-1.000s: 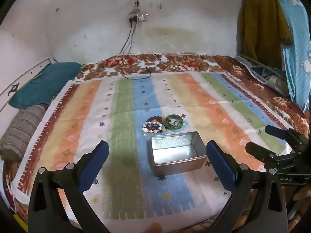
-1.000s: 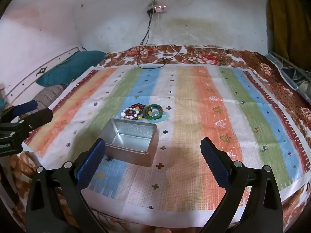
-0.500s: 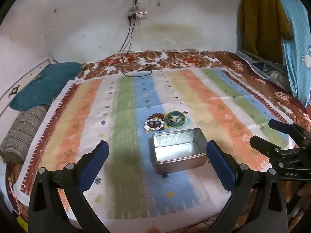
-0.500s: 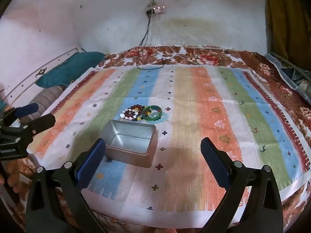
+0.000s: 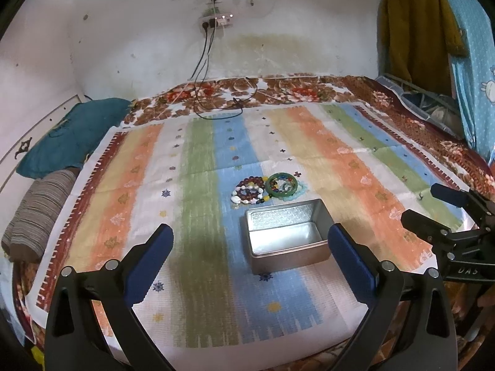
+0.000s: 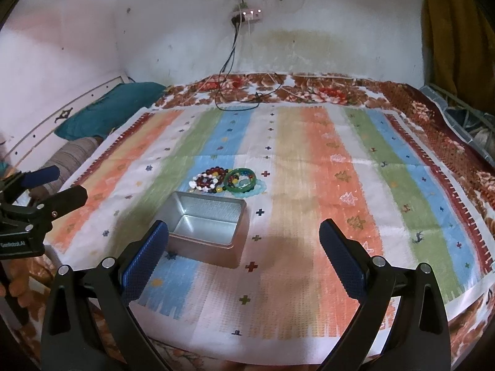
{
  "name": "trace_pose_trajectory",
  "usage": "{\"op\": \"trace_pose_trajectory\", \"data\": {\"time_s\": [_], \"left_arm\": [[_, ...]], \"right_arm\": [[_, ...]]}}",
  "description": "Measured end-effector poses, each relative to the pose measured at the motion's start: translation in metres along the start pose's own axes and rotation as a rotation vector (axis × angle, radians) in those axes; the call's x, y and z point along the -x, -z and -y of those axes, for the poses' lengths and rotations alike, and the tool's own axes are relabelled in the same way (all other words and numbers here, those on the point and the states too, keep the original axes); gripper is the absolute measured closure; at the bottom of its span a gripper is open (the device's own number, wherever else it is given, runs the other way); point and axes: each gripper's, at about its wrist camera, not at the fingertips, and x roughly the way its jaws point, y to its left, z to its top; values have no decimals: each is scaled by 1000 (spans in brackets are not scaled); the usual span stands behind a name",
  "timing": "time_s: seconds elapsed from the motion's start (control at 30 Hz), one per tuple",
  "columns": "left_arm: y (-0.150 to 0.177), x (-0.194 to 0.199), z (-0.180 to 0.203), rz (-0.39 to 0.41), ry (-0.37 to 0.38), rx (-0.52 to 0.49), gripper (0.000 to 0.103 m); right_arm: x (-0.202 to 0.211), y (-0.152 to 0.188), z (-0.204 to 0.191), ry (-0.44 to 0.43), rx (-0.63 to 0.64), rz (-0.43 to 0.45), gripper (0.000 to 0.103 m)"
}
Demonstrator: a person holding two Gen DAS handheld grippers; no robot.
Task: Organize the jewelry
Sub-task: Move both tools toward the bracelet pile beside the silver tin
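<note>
An empty silver tin box (image 5: 286, 237) (image 6: 208, 229) sits on a striped cloth (image 5: 201, 167) (image 6: 309, 167) spread over a bed. Just behind it lie beaded bracelets (image 5: 249, 190) (image 6: 206, 180) and green bangles (image 5: 283, 184) (image 6: 242, 180), touching each other. My left gripper (image 5: 250, 258) is open, hovering in front of the tin, nothing between its fingers. My right gripper (image 6: 243, 255) is open too, low and to the right of the tin. Each gripper shows in the other's view, the right one (image 5: 433, 205) at the right edge and the left one (image 6: 58, 184) at the left edge.
Teal and striped pillows (image 5: 62, 142) (image 6: 108, 108) lie at the bed's left side. Black cables (image 5: 216, 105) (image 6: 241, 99) hang from a wall socket onto the floral blanket at the back. Hanging clothes (image 5: 433, 31) and a rack stand at the right.
Both grippers have risen and drawn slightly back, so the tin and jewelry sit a little lower and farther in view. Both stay open.
</note>
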Motion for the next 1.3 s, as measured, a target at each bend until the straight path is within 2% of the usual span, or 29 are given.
{"op": "trace_pose_trajectory", "data": {"time_s": [0.87,1.3], "left_arm": [[4,-8,-2,-33,-1,-7,6],[-11,-24,-7,-69,-10,9,6]], "right_arm": [[-10,-5,4,20,-14,-28,4],[-24,-18,9,20,-24,-43,4]]}}
